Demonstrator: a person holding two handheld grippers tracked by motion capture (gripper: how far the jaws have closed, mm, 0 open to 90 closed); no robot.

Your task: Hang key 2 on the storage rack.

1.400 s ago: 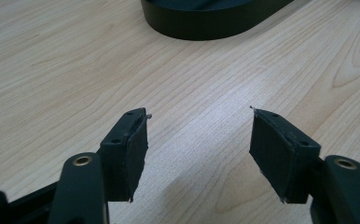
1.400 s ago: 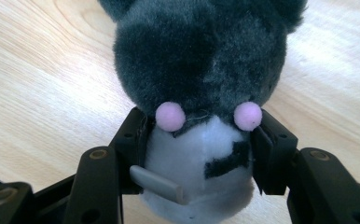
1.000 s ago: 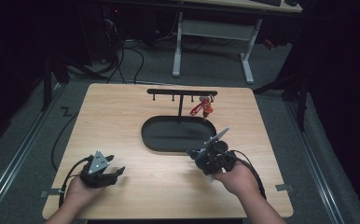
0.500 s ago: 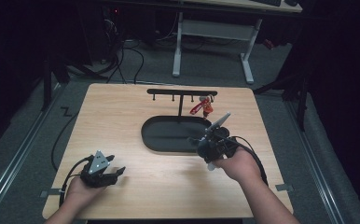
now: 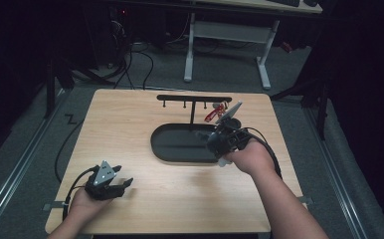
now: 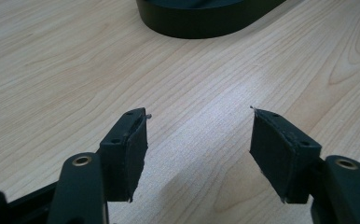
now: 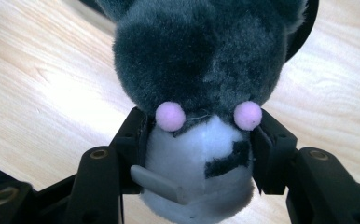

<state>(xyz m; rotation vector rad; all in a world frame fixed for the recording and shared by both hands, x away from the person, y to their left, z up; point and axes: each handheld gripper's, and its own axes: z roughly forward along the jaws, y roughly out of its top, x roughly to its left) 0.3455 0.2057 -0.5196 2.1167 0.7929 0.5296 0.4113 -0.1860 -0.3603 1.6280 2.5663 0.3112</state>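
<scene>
**Dark room, wooden table: plush toy in right tongs**

Wooden table [image 5: 145,119] sits in a dim room, cables on the floor behind it. Black oval tray [image 5: 172,144] near the middle, black hook rack [image 5: 194,98] standing behind it with a red tag [image 5: 214,113] hanging off the right end.

Right gripper [image 7: 199,135] pinches a grey-and-white plush toy [image 7: 197,70] with two pink dots, pads pressed into its white part from both sides. In the high view the right gripper [image 5: 220,139] is held above the tray's right end, toy between its jaws.

Left gripper [image 6: 199,140] has jaws spread, nothing between them, bare wood below. High view: left gripper [image 5: 123,184] at the table's near left corner, well apart from the tray.
</scene>
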